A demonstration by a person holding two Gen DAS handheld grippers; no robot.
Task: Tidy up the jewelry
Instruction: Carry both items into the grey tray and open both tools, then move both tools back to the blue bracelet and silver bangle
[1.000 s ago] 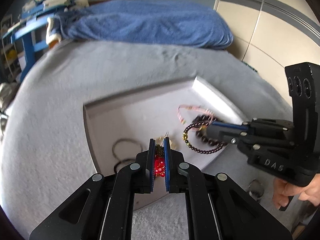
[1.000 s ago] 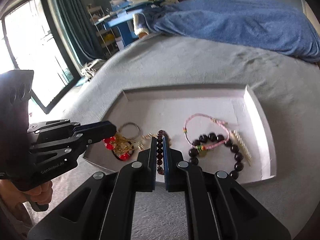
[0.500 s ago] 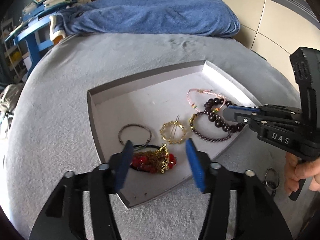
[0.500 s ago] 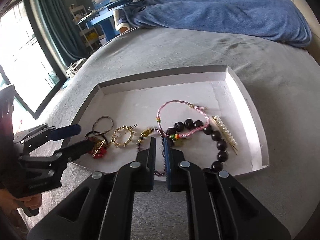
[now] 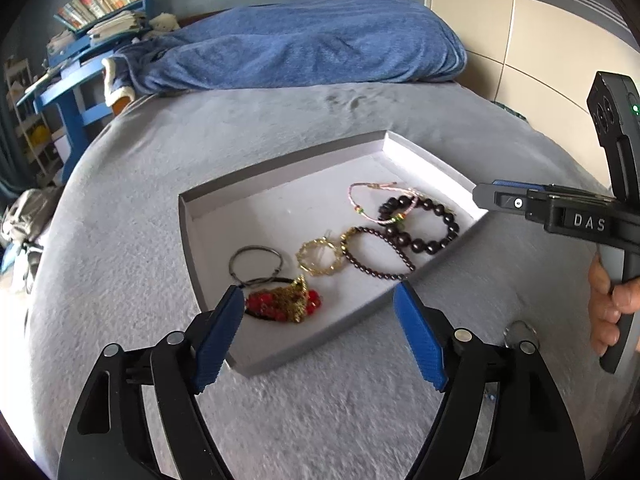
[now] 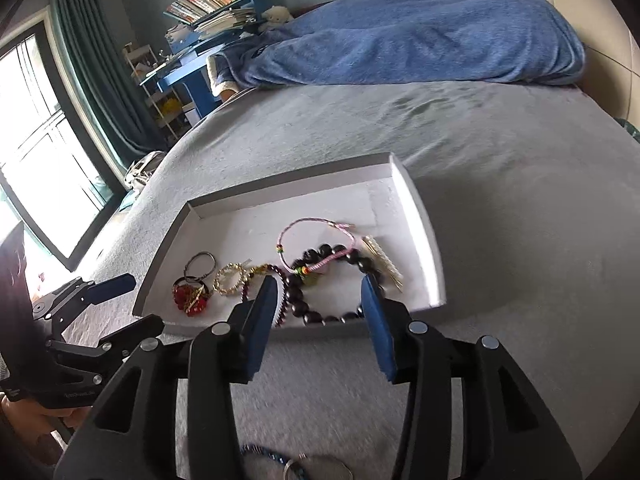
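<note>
A shallow white tray (image 5: pixel 424 160) (image 6: pixel 424 224) lies on the grey bed. In it lie a red and gold ornament (image 5: pixel 284 304) (image 6: pixel 191 298), a dark ring (image 5: pixel 256 258), a gold hoop (image 5: pixel 320 258) (image 6: pixel 230 278), a thin dark bead bracelet (image 5: pixel 376 256), a big black bead bracelet (image 5: pixel 424 224) (image 6: pixel 304 308), a pink cord bracelet (image 5: pixel 372 200) (image 6: pixel 316 236) and a pearl clip (image 6: pixel 384 260). My left gripper (image 5: pixel 320 328) is open and empty, just before the tray's near corner. My right gripper (image 6: pixel 320 312) is open and empty at the tray's near edge.
A blue blanket (image 5: pixel 304 56) lies at the bed's far end. A metal ring (image 5: pixel 518 332) lies on the bed outside the tray, with more loose rings (image 6: pixel 296 468) under my right gripper. A blue shelf with books (image 6: pixel 208 4) stands at the back left.
My left gripper opened and let go of the red and gold ornament in the tray. My right gripper opened and let go of the thin dark bead bracelet. Both pulled back from the tray.
</note>
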